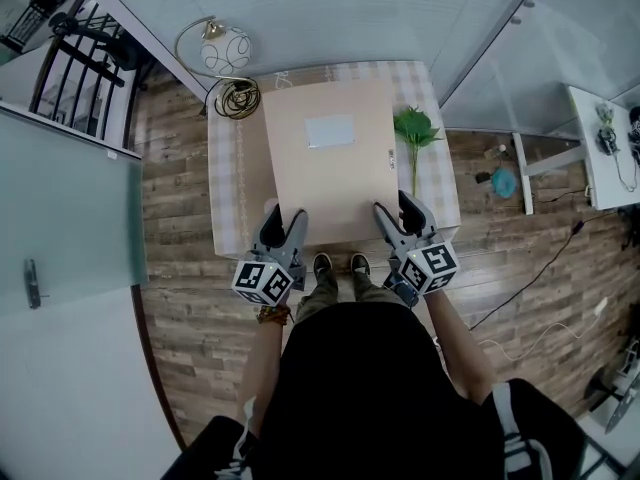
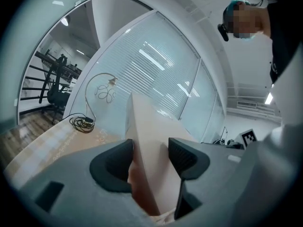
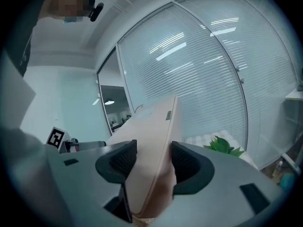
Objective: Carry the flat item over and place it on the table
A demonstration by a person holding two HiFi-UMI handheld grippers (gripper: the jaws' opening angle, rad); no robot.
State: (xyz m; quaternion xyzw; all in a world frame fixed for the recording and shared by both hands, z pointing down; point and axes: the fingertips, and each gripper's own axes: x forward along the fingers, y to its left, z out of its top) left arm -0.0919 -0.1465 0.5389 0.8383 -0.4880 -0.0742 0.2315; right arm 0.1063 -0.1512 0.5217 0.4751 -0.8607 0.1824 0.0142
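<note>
holds flat box (image 1: 328,158) over the middle of the table (image 1: 228,168), contact unconfirmed, long axis toward the table's far edge, near edge clamped by left gripper (image 1: 284,220) and right gripper (image 1: 398,212), equally near.

Beige flat box (image 1: 325,168), pale checked tablecloth (image 1: 228,178), green plant (image 1: 415,128), brown wood-grain floor (image 1: 185,298)

You have two tongs to count, the left tongs (image 1: 284,214) and the right tongs (image 1: 396,206). There is one flat beige panel (image 1: 325,168) with one white label (image 1: 330,131), one bench (image 1: 226,178), one green plant sprig (image 1: 415,128), one cable coil (image 1: 237,98), one wire-hooped lamp (image 1: 225,48) and two shoes (image 1: 322,264).
</note>
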